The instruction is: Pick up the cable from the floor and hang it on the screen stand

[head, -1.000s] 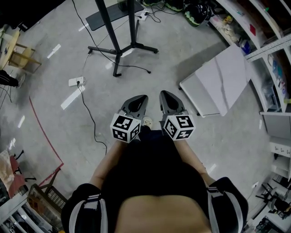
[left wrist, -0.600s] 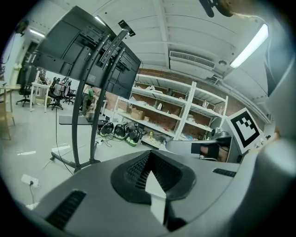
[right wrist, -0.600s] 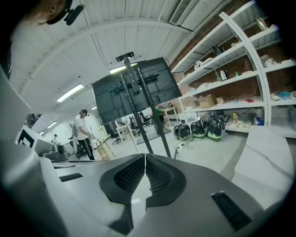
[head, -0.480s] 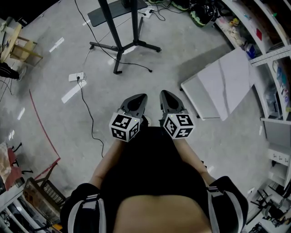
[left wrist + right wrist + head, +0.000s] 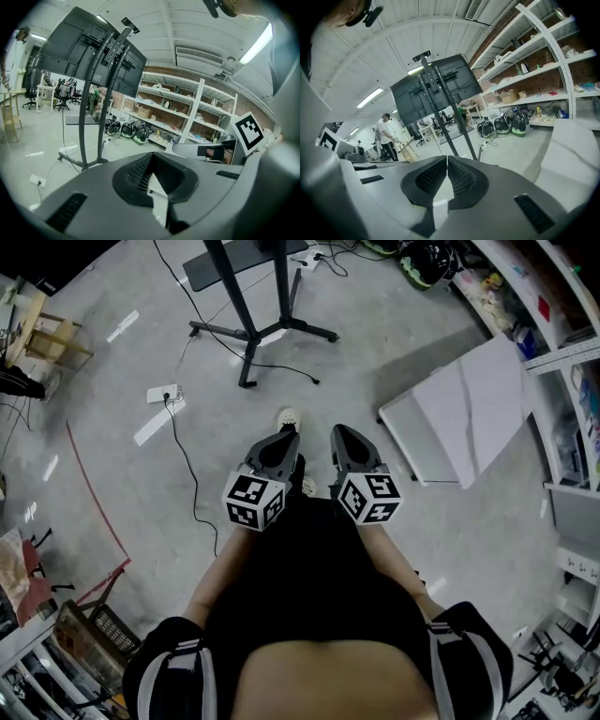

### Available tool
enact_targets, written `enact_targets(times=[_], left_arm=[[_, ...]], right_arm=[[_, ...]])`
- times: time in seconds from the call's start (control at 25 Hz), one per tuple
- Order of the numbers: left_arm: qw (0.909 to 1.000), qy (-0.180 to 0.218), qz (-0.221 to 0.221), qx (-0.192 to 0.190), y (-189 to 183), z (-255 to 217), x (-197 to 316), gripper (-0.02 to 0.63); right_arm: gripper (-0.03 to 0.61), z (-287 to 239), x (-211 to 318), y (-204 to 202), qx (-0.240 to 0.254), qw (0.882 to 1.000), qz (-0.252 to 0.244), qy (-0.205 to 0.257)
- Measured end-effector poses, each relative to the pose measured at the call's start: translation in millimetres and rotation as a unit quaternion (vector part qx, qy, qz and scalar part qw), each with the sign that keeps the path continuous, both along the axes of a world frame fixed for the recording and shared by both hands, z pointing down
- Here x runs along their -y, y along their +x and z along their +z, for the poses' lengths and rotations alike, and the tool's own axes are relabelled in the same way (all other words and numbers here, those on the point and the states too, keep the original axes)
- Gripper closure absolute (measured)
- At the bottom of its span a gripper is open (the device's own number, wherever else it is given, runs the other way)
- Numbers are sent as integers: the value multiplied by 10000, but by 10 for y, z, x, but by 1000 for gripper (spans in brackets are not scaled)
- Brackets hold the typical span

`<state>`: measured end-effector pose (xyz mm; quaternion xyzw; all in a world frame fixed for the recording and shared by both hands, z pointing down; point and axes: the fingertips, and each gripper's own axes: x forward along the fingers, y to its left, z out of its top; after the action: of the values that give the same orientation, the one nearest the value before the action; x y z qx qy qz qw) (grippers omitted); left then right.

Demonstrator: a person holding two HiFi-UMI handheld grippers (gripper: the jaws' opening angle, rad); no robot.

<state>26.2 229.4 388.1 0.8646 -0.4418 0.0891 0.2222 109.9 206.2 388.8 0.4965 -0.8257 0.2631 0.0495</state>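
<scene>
The cable [image 5: 185,463] is seen stretched along the floor, running away from the person, left of the left gripper [image 5: 284,434], which is nearer than the right gripper [image 5: 339,433]; both jaw pairs are closed together, empty.

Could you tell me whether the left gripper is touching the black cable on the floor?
Apart. The head view shows bare floor between the left gripper and the cable, which lies off to its left.
</scene>
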Motion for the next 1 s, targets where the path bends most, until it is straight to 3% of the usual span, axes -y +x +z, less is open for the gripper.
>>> enact_targets(times=[0.36,0.64,1.0], left_arm=[[9998,-134,58,-107,57,78,477,611],[9993,-201,278,-126,153,27,1116,611],[9986,-326,420,-53,14,9,1937,611]], right_arm=[[554,118,369,6,-34,9999,30,-130],[554,115,964,95,-14,9995,241,-194],[554,165,1736,18,36,9982,453,-390]])
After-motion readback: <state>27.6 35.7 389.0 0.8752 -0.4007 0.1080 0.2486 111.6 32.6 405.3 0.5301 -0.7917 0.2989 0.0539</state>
